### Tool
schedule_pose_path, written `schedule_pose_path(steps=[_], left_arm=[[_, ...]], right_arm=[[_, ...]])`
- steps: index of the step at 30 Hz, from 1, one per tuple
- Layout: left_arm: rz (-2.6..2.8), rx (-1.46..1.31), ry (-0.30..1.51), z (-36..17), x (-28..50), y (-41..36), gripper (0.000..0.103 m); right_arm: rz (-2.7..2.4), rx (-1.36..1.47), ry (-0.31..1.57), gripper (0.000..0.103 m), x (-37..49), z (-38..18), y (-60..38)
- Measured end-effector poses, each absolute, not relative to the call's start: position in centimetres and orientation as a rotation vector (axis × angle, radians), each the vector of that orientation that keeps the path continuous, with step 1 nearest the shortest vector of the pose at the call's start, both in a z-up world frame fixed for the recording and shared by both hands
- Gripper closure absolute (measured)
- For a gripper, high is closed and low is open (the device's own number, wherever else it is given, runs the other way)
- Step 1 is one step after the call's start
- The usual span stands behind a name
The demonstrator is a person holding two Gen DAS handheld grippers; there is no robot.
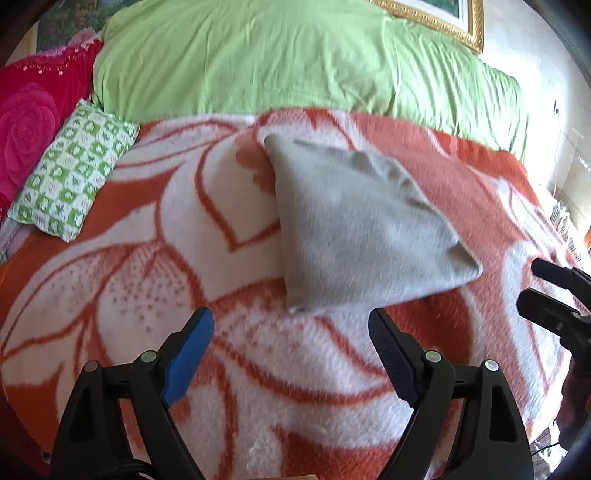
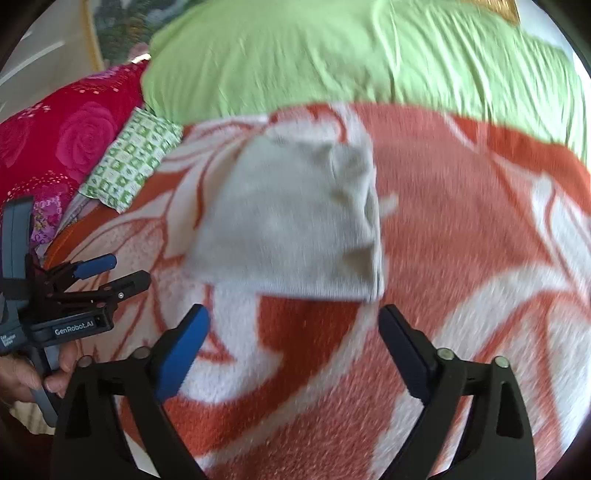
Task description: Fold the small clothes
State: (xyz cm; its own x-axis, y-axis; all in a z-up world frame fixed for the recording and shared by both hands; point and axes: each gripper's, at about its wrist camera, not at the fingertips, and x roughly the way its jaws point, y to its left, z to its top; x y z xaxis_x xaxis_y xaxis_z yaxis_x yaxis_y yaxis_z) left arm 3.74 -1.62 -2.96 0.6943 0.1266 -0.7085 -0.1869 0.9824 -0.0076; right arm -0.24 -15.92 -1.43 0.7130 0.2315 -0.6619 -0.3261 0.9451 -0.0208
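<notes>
A small grey garment (image 1: 354, 225) lies folded flat on the orange-and-white flowered blanket (image 1: 147, 258); it also shows in the right wrist view (image 2: 295, 221). My left gripper (image 1: 291, 328) is open and empty, just short of the garment's near edge. It shows from the side in the right wrist view (image 2: 125, 273), left of the garment. My right gripper (image 2: 293, 325) is open and empty, just short of the garment's near edge. Its fingers (image 1: 546, 288) show at the right edge of the left wrist view.
A green bedsheet (image 1: 258, 59) covers the far part of the bed. A green-and-white patterned pillow (image 1: 74, 170) and red rose-print bedding (image 1: 29, 125) lie at the left. A gold picture frame (image 1: 458, 22) leans at the back right.
</notes>
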Motion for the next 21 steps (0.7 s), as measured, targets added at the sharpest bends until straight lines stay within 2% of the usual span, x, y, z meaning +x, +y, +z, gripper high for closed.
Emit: schedule_pose_path(steps=[2, 8, 21], left_arm=[[0.184, -0.086, 0.764, -2.7, 3.8, -1.9, 0.015], [0.205, -0.101, 0.718, -3.8, 3.5, -2.4, 0.011], [0.213, -0.034, 0.792, -7.2, 4.3, -3.5, 0.008]], right_arm=[[0.319, -0.149, 0.667, 0.000, -0.4, -0.7, -15.8], [0.304, -0.162, 0.665, 0.000, 0.3, -1.6, -16.0], [0.298, -0.152, 0.681, 0.000, 0.9, -6.1, -16.4]])
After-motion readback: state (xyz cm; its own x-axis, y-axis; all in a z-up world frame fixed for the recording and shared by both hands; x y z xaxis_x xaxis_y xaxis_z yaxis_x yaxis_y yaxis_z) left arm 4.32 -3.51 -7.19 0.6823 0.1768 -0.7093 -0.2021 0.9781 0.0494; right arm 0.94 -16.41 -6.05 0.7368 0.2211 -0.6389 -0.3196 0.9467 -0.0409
